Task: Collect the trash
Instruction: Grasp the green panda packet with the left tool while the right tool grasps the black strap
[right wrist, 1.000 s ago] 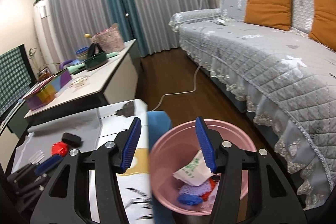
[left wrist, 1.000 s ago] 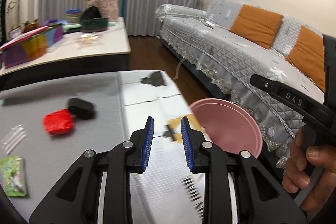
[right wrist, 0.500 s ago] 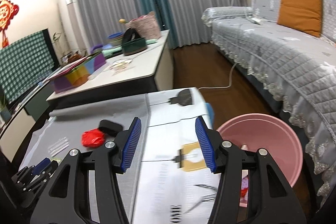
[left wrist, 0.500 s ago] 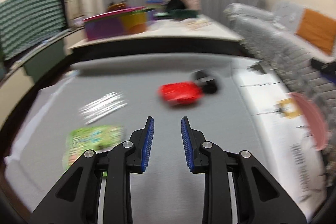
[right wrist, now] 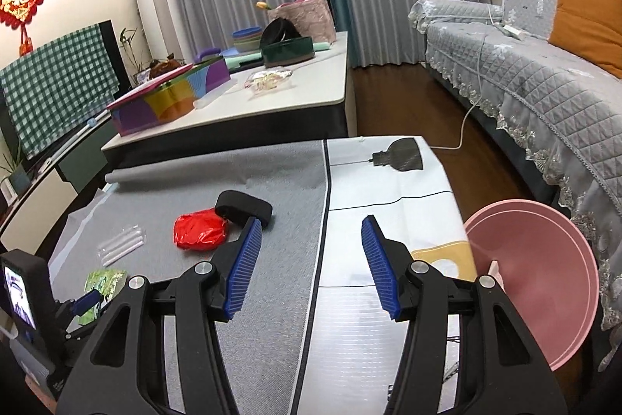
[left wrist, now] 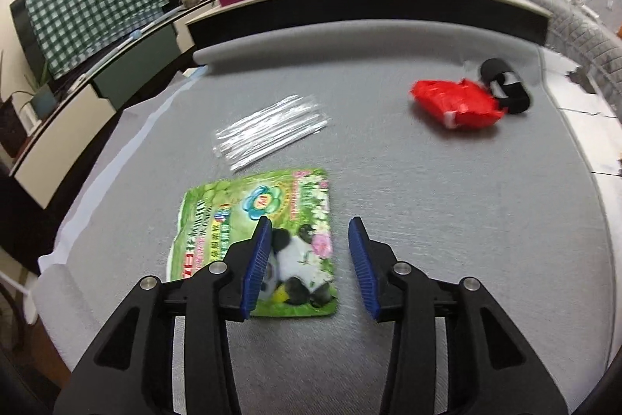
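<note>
A green snack wrapper point(left wrist: 252, 220) with a panda lies flat on the grey mat. My left gripper point(left wrist: 309, 263) is open and empty just above the wrapper's right edge; its left finger overlaps the wrapper. A clear plastic wrapper point(left wrist: 270, 131) lies behind it. A red crumpled wrapper point(left wrist: 455, 102) lies far right, touching a black case point(left wrist: 505, 84). In the right wrist view my right gripper point(right wrist: 309, 267) is open and empty over the table, with the red wrapper point(right wrist: 200, 232), black case point(right wrist: 243, 209), green wrapper point(right wrist: 103, 282) and pink bin point(right wrist: 536, 294) visible.
A second table point(right wrist: 311, 92) behind holds a colourful box point(right wrist: 167, 100), bags and bowls. A grey sofa point(right wrist: 544, 84) with orange cushions stands right. A white cloth point(right wrist: 388, 189) covers the table's right part. The left gripper's body point(right wrist: 27, 302) shows at lower left.
My left gripper swung left from the bin side, came low over the green wrapper and opened wider. My right gripper drew back from above the bin to over the table.
</note>
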